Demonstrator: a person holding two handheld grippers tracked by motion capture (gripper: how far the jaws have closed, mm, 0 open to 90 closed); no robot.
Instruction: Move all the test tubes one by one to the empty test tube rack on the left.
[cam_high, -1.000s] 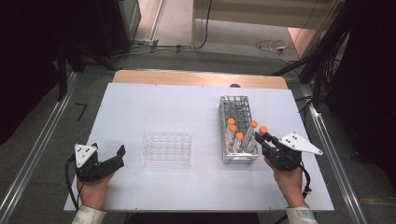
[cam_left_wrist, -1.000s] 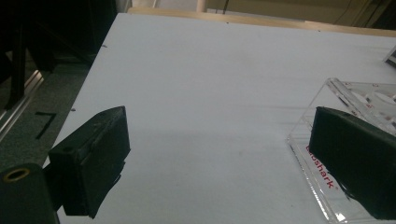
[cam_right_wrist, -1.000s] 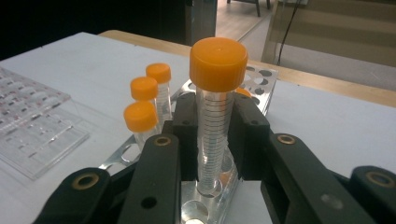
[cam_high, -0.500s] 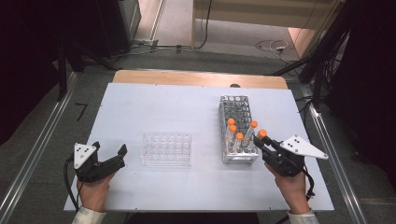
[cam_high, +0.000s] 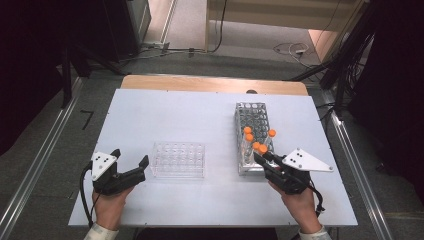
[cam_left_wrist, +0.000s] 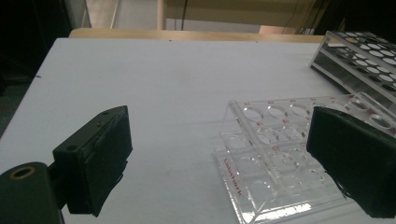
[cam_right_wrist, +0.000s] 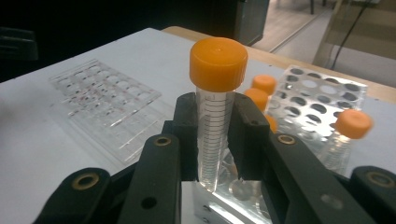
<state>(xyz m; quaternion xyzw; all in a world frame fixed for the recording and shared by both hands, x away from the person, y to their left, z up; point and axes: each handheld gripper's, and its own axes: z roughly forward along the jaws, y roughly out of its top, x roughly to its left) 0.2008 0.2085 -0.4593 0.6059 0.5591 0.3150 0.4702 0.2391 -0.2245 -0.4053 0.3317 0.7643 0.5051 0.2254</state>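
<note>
In the right gripper view, the right gripper (cam_right_wrist: 215, 135) is closed on an orange-capped tube (cam_right_wrist: 215, 112), which stands upright at the centre of the frame, just above the metal rack (cam_right_wrist: 322, 102). At lower left of the high view, the left gripper (cam_high: 131, 165) stands wide open and holds nothing, just beside the clear rack (cam_high: 178, 160).

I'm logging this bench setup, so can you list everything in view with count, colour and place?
Held tube: one, clear, orange cap, between the right gripper's fingers.
Racked tubes: three counted, orange caps, in the metal rack.
Metal rack: one, silvery, table's right half.
Clear rack: one, transparent, empty, left of the metal rack.
Table: one, white top.
Left gripper: black, open, beside the clear rack.
Right gripper: black, shut on the held tube.
</note>
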